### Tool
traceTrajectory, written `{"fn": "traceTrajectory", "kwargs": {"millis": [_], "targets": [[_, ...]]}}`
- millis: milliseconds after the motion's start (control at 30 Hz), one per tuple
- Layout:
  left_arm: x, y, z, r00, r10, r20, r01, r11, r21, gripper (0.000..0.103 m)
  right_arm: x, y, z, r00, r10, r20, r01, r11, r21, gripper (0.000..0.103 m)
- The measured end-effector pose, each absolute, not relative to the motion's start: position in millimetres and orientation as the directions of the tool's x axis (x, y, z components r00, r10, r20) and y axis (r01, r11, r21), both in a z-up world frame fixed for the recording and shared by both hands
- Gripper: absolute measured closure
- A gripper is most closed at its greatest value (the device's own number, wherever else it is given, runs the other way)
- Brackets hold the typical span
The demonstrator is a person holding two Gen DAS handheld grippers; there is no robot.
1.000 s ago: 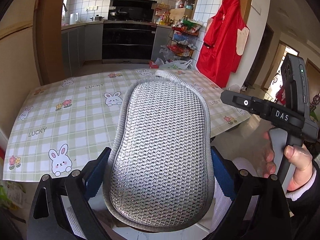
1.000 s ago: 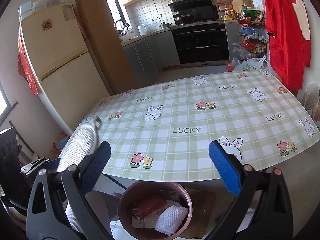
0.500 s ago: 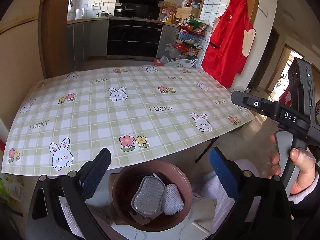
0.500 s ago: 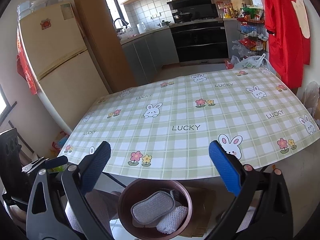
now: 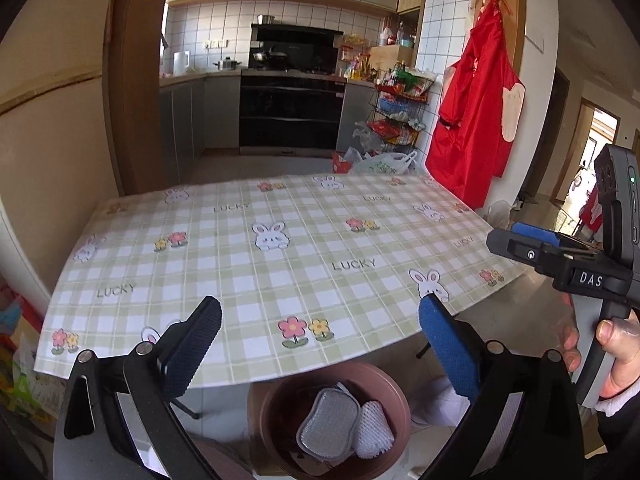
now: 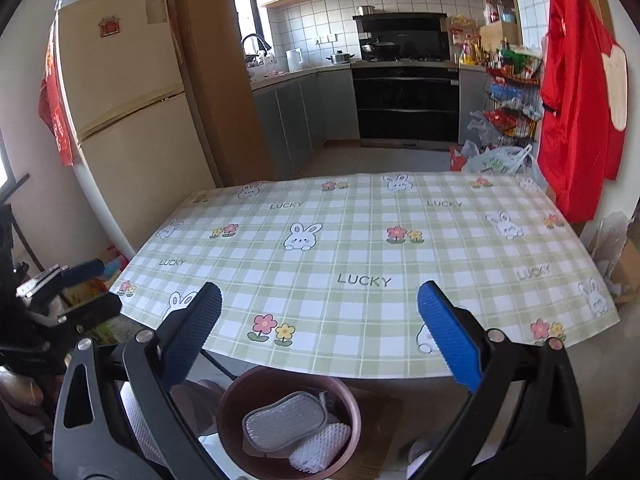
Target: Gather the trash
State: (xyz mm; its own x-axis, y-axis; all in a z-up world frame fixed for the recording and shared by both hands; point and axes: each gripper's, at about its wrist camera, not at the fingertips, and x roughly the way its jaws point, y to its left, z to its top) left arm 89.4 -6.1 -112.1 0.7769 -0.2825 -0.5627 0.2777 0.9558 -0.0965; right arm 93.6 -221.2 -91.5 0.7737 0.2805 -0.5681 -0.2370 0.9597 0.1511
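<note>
A brown round bin stands on the floor under the near edge of the table. Inside it lie a grey mesh sponge and a white foam net. My left gripper hangs open above the bin, nothing between its fingers. My right gripper is open too, above the bin and the table edge, holding nothing. In the left wrist view the right gripper's body is at the right, held by a hand. The left gripper's body shows at the left of the right wrist view.
The table carries a green checked cloth with rabbits and flowers. A fridge stands left, kitchen counters and a stove behind, a red apron on the right wall, plastic bags on the floor.
One second ago my left gripper held the grey mesh sponge. It let go and the sponge dropped into the bin beside the white foam net. Both grippers have since risen slightly.
</note>
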Motion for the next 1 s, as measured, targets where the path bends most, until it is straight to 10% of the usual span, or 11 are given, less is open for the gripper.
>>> {"fn": "traceTrajectory", "kwargs": {"millis": [433,1000], "targets": [[84.3,-0.6,-10.3,0.903,-0.215,-0.372,0.249,0.968,0.044,0.006,83.5,-223.7,-2.9,0.876,0.144,-0.460,-0.175,0.984,-0.025,0.006],[76.3,-10.5,-7.9,0.913,-0.192,-0.359,0.240,0.966,0.093,0.006,79.1,-223.1,-5.8,0.873,0.141,-0.467,-0.173,0.985,-0.025,0.006]]}}
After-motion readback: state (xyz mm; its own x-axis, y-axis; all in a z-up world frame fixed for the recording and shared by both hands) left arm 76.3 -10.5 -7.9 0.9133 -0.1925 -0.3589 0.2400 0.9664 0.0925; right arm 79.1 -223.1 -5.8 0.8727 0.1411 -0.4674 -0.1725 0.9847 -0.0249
